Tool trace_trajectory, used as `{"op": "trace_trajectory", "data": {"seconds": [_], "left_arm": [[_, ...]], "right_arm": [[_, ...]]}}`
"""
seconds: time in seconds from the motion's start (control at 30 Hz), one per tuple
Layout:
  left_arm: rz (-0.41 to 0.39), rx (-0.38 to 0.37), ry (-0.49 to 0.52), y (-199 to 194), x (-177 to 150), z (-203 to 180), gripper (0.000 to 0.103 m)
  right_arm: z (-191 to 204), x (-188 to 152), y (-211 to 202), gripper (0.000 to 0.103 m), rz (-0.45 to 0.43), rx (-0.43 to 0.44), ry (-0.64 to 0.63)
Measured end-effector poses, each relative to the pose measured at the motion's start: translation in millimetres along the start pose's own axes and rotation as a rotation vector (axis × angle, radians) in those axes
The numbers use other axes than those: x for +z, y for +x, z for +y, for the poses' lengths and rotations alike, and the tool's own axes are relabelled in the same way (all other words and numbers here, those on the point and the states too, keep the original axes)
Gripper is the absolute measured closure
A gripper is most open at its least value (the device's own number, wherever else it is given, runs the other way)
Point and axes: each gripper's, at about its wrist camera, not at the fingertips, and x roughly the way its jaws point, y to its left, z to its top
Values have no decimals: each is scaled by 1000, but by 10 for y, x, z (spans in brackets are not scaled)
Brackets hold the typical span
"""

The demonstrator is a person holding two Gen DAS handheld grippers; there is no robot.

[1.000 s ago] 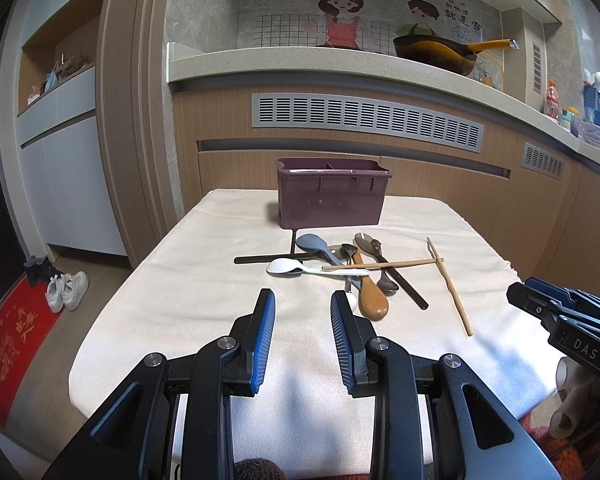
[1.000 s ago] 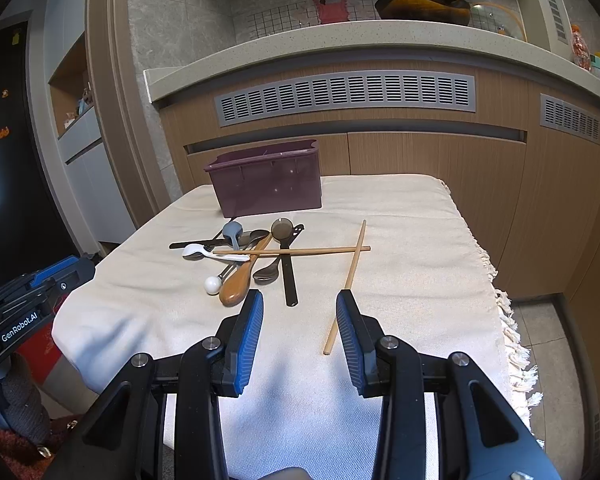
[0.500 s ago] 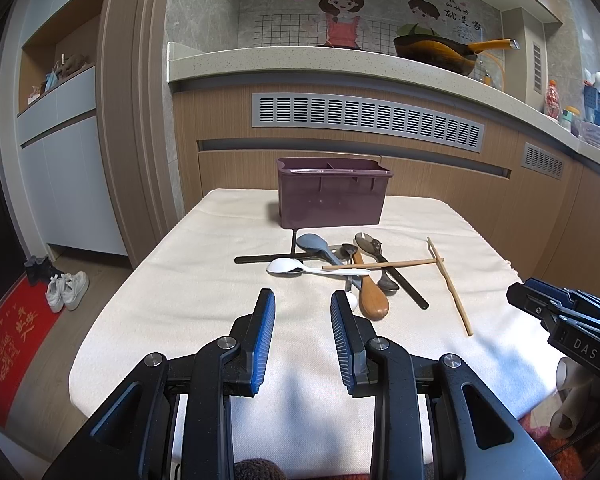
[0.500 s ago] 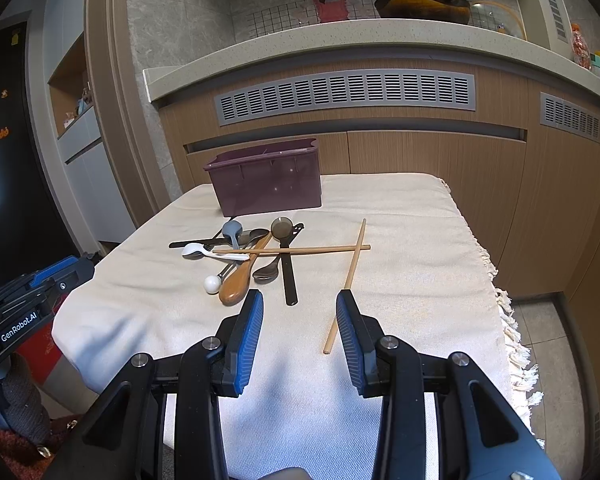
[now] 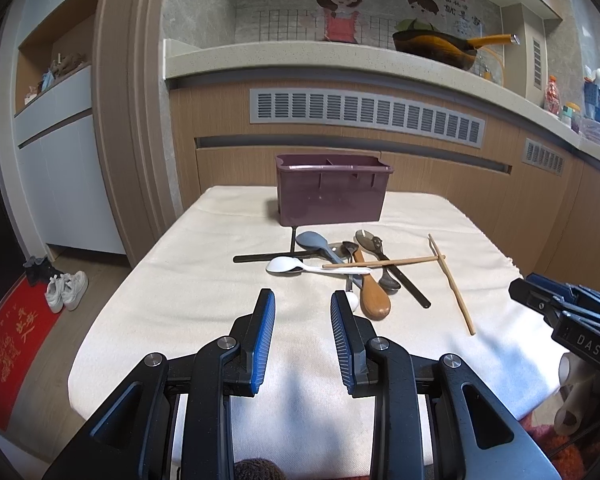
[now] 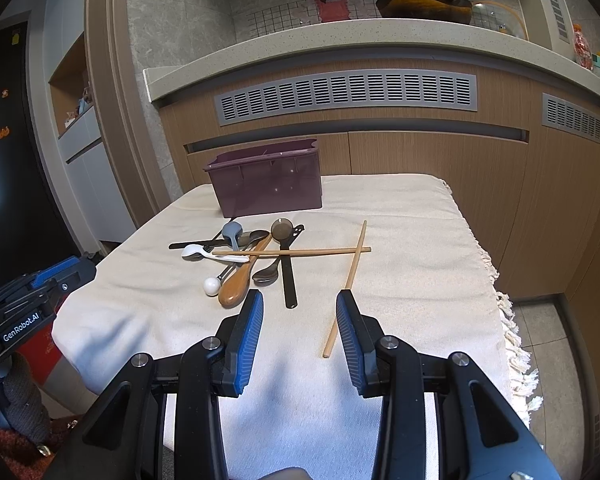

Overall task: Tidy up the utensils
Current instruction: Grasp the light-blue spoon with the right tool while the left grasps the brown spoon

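I hold both claws low over the near edge of the cloth (image 5: 148, 280), tilted down toward the heap, so each camera takes in the whole mess before I commit to anything. My left claw (image 5: 303, 312) stands apart with nothing between its pads, and my right claw (image 6: 299, 312) is likewise apart and empty, its gap a little wider. The utensils lie tangled mid-table, in front of the purple bin (image 5: 332, 190) at the far side, which has dividers inside, presumably so kinds can be kept separate. The white spoon (image 5: 288, 266) and grey spoon (image 5: 314, 242) lie to the left of the heap, the wooden spoon (image 5: 374, 298) reaches nearest to me, and one chopstick (image 5: 384, 263) lies across the pile, so I judge it must come off first or it will drag the others. The other chopstick (image 6: 350, 276) runs toward my right claw, its near end just beside that claw's right pad; lying mostly clear on the cloth, it looks the easiest first pick. Nothing seems to be in the bin yet, though I cannot see its floor.
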Motion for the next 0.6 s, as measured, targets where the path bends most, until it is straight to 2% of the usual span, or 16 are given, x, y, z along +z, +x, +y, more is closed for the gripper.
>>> {"op": "trace_trajectory", "data": {"seconds": [0.27,0.33,0.47,0.6], "left_arm": [[25,8,-40,429,310,190,73],[50,-13,-67,593,424,266,73],[129,-128,-114,937,596,406,73],[159,-101,-100,1158,666,505,73]], "right_arm": [[-62,244,301,67,32,-19,-59],[-85,359,464,67,72,0,-78],[-97,594,841,67,142,27,-105],[-16,760,1209,67,201,0,-157]]}}
